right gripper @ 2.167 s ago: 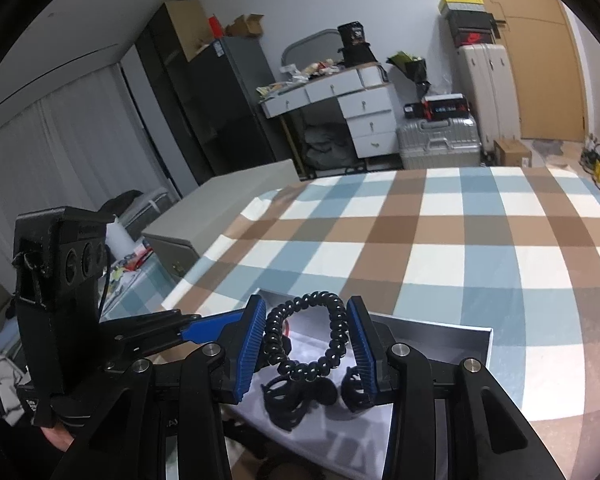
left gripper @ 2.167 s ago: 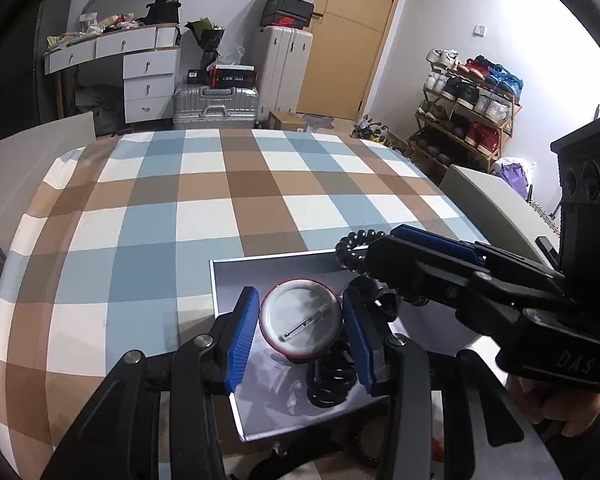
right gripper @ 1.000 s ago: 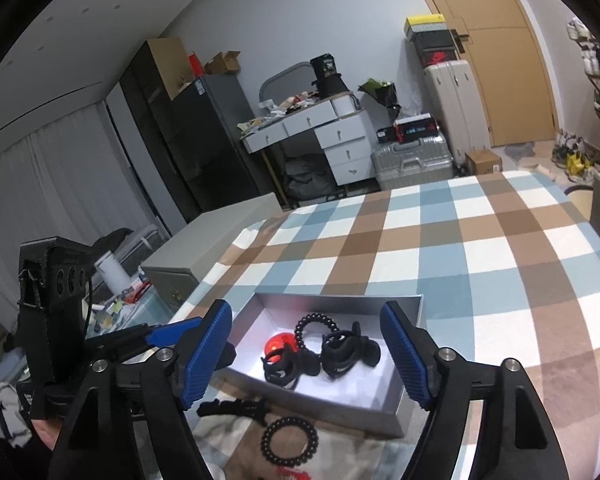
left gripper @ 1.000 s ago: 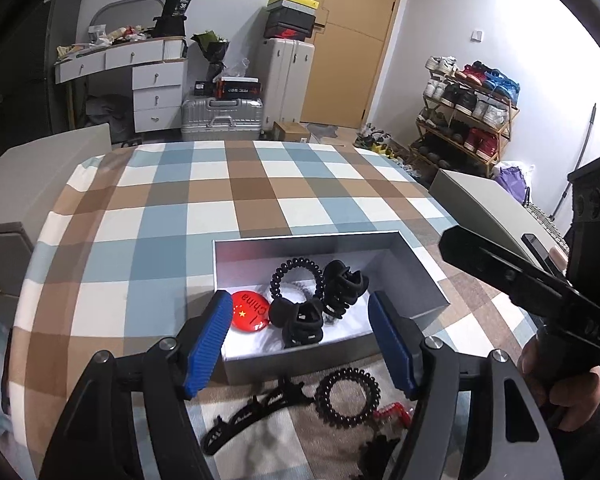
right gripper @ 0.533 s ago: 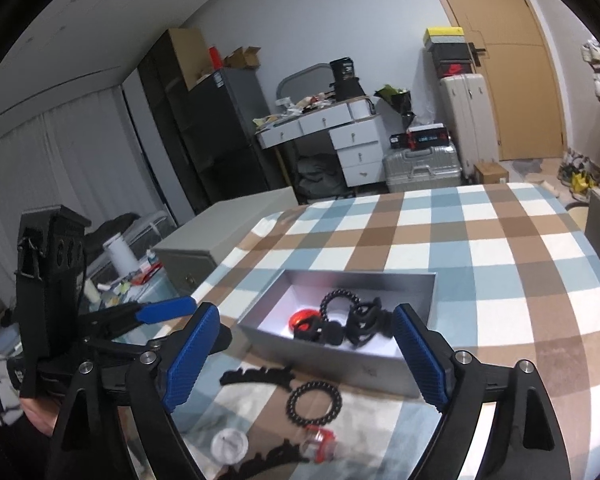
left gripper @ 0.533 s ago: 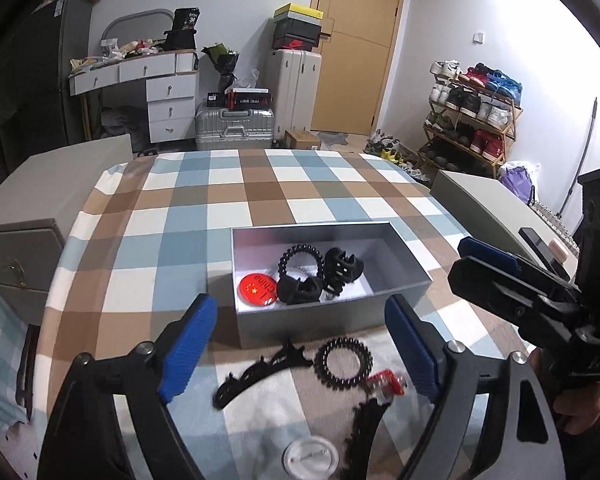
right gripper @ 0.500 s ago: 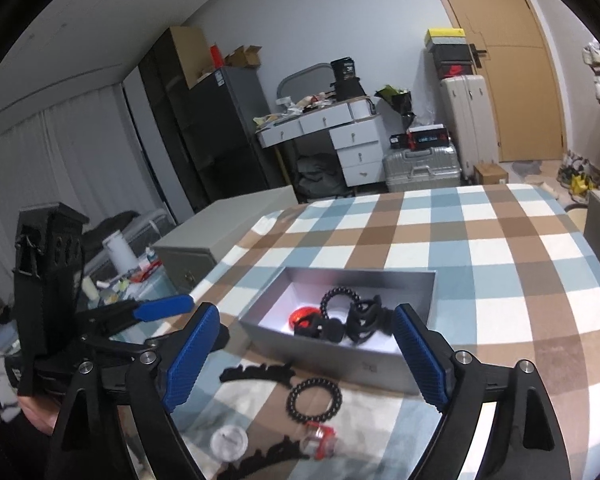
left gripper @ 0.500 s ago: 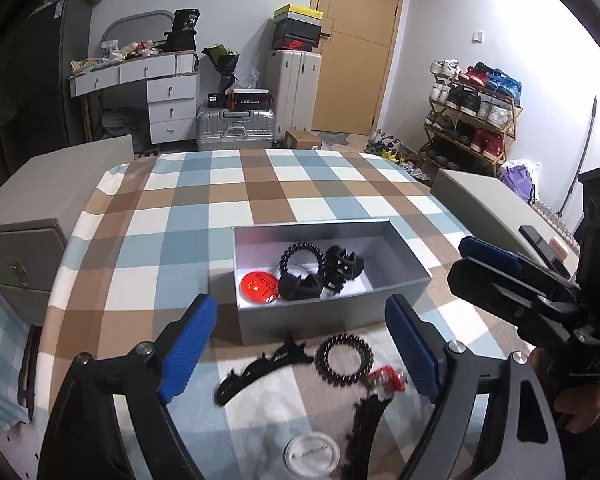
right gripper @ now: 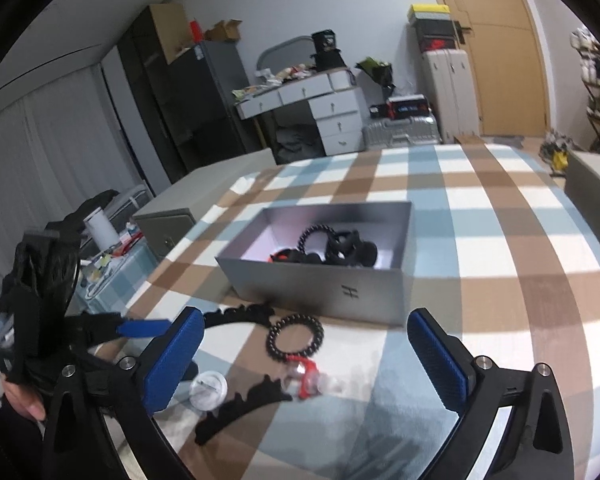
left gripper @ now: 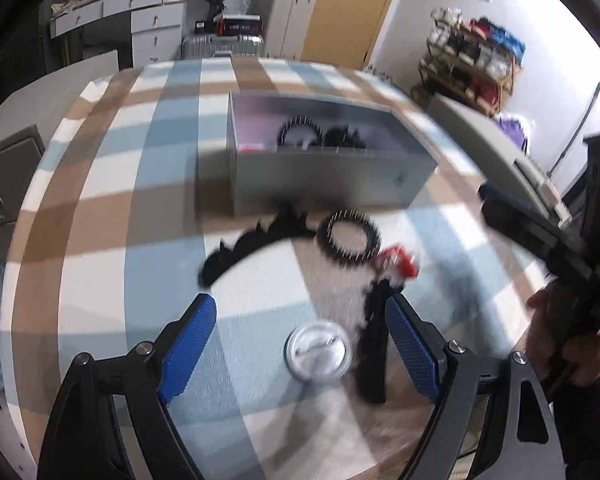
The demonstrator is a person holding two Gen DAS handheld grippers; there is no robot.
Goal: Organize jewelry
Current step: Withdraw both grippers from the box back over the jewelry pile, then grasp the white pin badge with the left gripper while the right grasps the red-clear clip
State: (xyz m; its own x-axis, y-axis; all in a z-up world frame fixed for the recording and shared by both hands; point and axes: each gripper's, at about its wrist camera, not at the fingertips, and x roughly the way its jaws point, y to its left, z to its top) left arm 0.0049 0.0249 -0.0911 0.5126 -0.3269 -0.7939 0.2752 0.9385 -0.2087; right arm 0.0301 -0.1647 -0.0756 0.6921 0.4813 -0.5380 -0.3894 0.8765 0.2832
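A silver box [right gripper: 324, 286] on the checked tablecloth holds a black bead bracelet [right gripper: 316, 236], black claw clips [right gripper: 352, 252] and a red badge [right gripper: 280, 256]. In front of it lie a second bead bracelet [right gripper: 295, 334], two long black hair clips [right gripper: 236, 314] [right gripper: 240, 408], a red-and-clear clip [right gripper: 306, 378] and a round badge [right gripper: 209, 390] lying face down. My right gripper [right gripper: 305, 320] hovers over these, its jaws opening, nothing between the pads. My left gripper [left gripper: 300, 312] stands open and empty just above the badge [left gripper: 318, 350] and a black clip [left gripper: 374, 340].
The left wrist view is motion-blurred. A grey cabinet [right gripper: 168, 220] stands by the table's left edge, another [left gripper: 496, 148] at the right. Behind the box the tablecloth [right gripper: 480, 208] runs on. Dresser, suitcases and a shoe rack stand far back.
Both grippers let go of the red badge and bead bracelet in the box, drew back and sank toward the loose items in front of it. Both jaws widened.
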